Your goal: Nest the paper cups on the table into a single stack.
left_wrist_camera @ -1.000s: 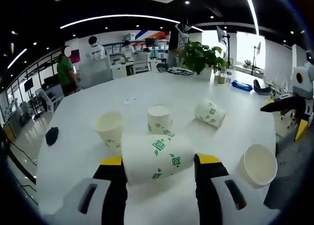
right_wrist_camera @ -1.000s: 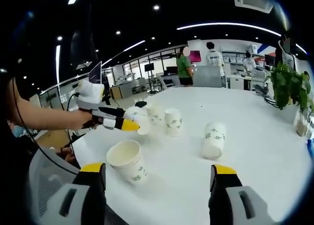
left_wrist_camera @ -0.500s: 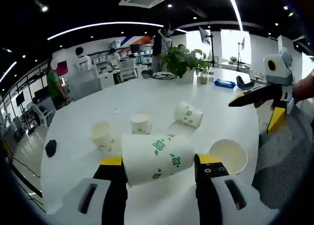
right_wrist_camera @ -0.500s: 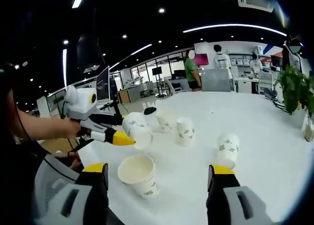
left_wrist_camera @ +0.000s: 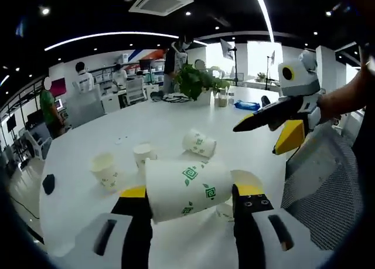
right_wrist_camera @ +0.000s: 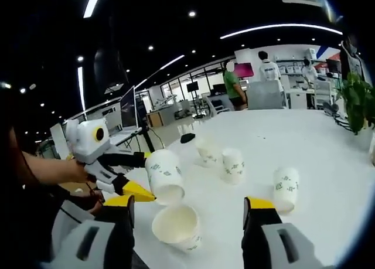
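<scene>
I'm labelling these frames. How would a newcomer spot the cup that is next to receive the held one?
Start at the big white table and come to its near edge, between the right claw. The target cup stands upright there, mouth open, directly under the held cup in the left claw. The other cups sit farther back.

in the right gripper view, an upright cup (right_wrist_camera: 176, 227) stands on the table (right_wrist_camera: 328, 163) between that view's own jaws, and the left gripper (right_wrist_camera: 136, 174), entering from the left, holds a tilted cup (right_wrist_camera: 163, 176) just above and left of it. beyond these, two upright cups (right_wrist_camera: 232, 165) (right_wrist_camera: 207, 152) stand near each other mid-table, with a further cup (right_wrist_camera: 285, 189) to their right. a potted plant (right_wrist_camera: 359, 99) stands at the far right edge.
</scene>
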